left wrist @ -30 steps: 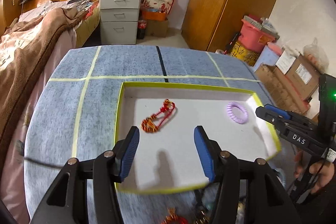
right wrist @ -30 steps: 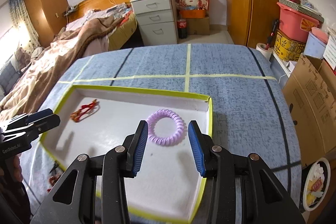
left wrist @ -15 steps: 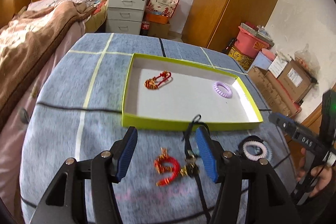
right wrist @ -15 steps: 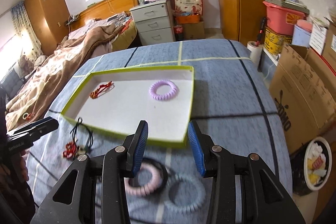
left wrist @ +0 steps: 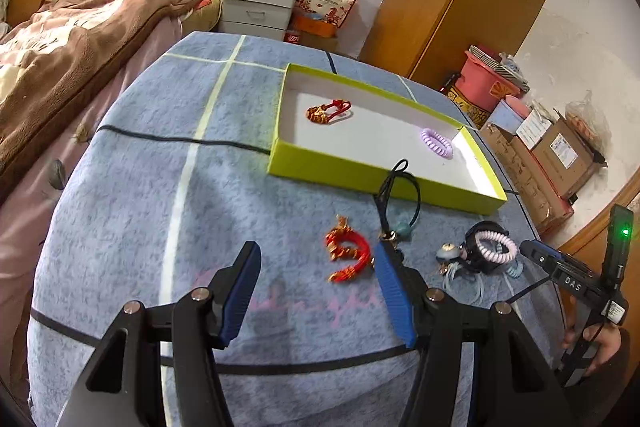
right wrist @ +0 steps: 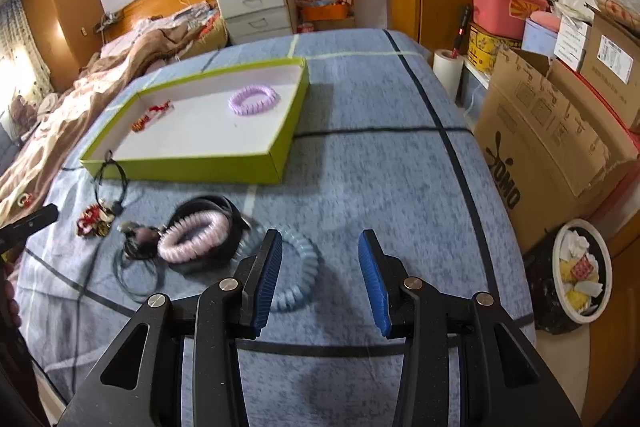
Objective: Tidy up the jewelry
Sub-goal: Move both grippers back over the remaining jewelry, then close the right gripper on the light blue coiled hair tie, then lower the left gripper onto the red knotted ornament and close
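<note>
We have drawn both grippers back from over the green tray (left wrist: 362,175) to the near blue cloth (left wrist: 128,195); our left gripper (left wrist: 316,291), its jaws having just widened, hangs empty and wide beside the red bracelet (left wrist: 348,251), which was out of sight a second ago; our right gripper (right wrist: 320,277) stands half open, holding nothing, its left finger over the pale blue coil (right wrist: 298,269); the purple coil (right wrist: 253,99) and red knot (left wrist: 328,111) lie in the tray as before.
</note>
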